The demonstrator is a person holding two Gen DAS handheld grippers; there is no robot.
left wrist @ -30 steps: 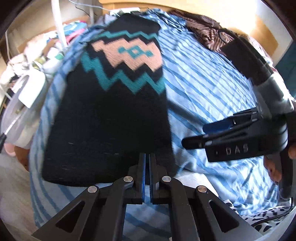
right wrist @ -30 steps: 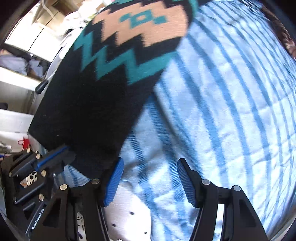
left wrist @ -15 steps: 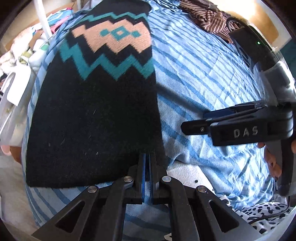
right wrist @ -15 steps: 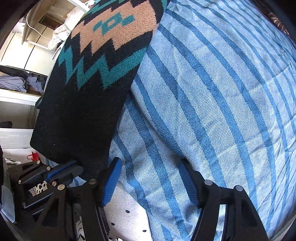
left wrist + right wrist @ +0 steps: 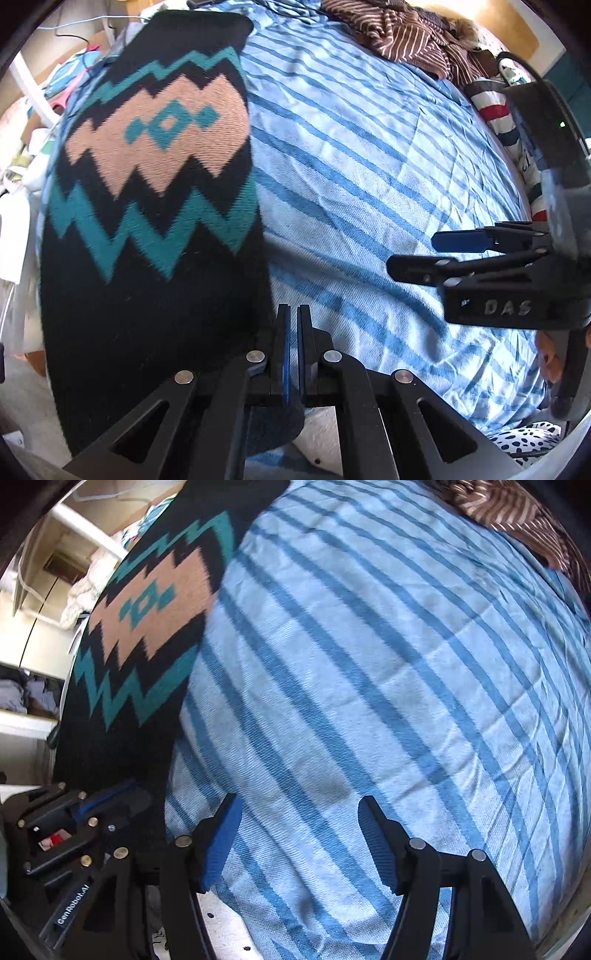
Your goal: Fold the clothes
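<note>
A black knit garment (image 5: pixel 147 206) with teal zigzags and a peach band lies lengthwise on the blue striped bedspread (image 5: pixel 369 166). My left gripper (image 5: pixel 291 332) is shut on the garment's near right corner, which bunches below the fingers. The garment also shows in the right wrist view (image 5: pixel 147 635), at the left. My right gripper (image 5: pixel 299 834) is open and empty over bare bedspread (image 5: pixel 369 683), to the right of the garment. It shows in the left wrist view (image 5: pixel 436 251) at the right, jaws apart.
A brown striped garment (image 5: pixel 413 33) lies at the far end of the bed. A red, white and navy striped item (image 5: pixel 498 110) lies at the right edge. Shelves and clutter (image 5: pixel 44 635) stand left of the bed. A spotted cloth (image 5: pixel 524 439) lies near.
My left gripper has stayed shut on the garment's corner and drawn it nearer, so it fills more of the view. My right gripper has moved right, away from the garment's edge, still open.
</note>
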